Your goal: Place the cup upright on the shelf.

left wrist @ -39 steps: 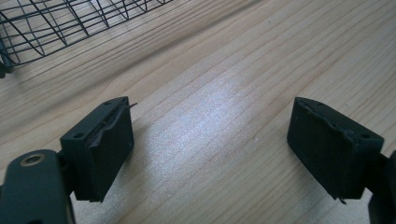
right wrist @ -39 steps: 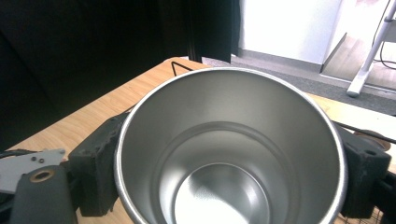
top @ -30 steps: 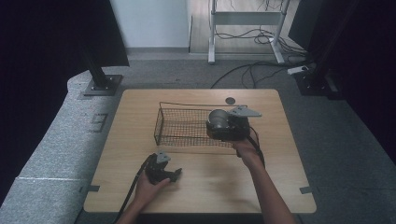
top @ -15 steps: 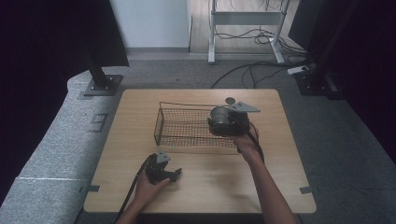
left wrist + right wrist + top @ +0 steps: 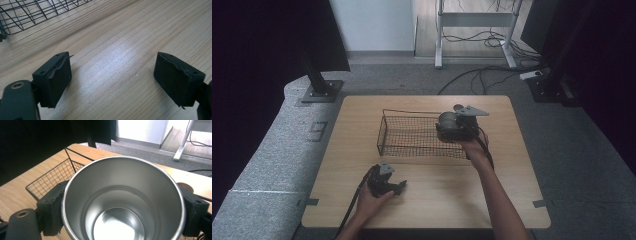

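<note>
A shiny steel cup [image 5: 122,202] sits between the two black jaws of my right gripper [image 5: 122,206], which is shut on its sides; the cup's mouth faces the camera and it is empty. In the high view the right gripper [image 5: 447,124] holds the cup [image 5: 445,120] above the right end of a black wire basket [image 5: 412,136]. My left gripper [image 5: 400,186] rests low on the table near the front, left of centre. Its jaws stand wide apart with bare wood between them, as the left gripper view [image 5: 112,77] shows.
The wooden table [image 5: 512,190] has bare room in front of the basket and to its right. A small round object [image 5: 458,107] lies just behind the basket's far right corner. Beyond the table are grey floor, cables and dark stands.
My right gripper has moved the cup slightly farther away and higher over the basket's right end. The left gripper has stayed put.
</note>
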The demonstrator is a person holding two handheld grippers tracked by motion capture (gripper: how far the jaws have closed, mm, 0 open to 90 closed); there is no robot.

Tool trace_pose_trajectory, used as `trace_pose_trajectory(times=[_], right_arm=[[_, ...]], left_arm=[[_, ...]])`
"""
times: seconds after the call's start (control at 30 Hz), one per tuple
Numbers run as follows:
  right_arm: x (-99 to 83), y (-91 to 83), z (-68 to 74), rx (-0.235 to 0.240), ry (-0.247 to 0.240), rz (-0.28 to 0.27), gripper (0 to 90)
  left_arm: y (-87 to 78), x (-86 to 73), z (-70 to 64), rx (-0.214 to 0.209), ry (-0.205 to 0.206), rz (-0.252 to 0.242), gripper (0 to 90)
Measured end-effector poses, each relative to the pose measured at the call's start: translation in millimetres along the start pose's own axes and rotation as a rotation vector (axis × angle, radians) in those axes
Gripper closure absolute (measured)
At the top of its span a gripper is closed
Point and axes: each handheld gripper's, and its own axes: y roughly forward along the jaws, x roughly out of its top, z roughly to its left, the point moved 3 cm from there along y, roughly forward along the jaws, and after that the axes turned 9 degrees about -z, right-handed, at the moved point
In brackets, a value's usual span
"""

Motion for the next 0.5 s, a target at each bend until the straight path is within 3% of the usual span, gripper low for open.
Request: trace_pose_trajectory(times=[0.5], right_arm=[[-6.9,21.6,-17.8,-0.020,0.038,0.030,14.0]], left_arm=[[0.1,0.0,-0.1,-0.001,0.000,-0.001,14.5]])
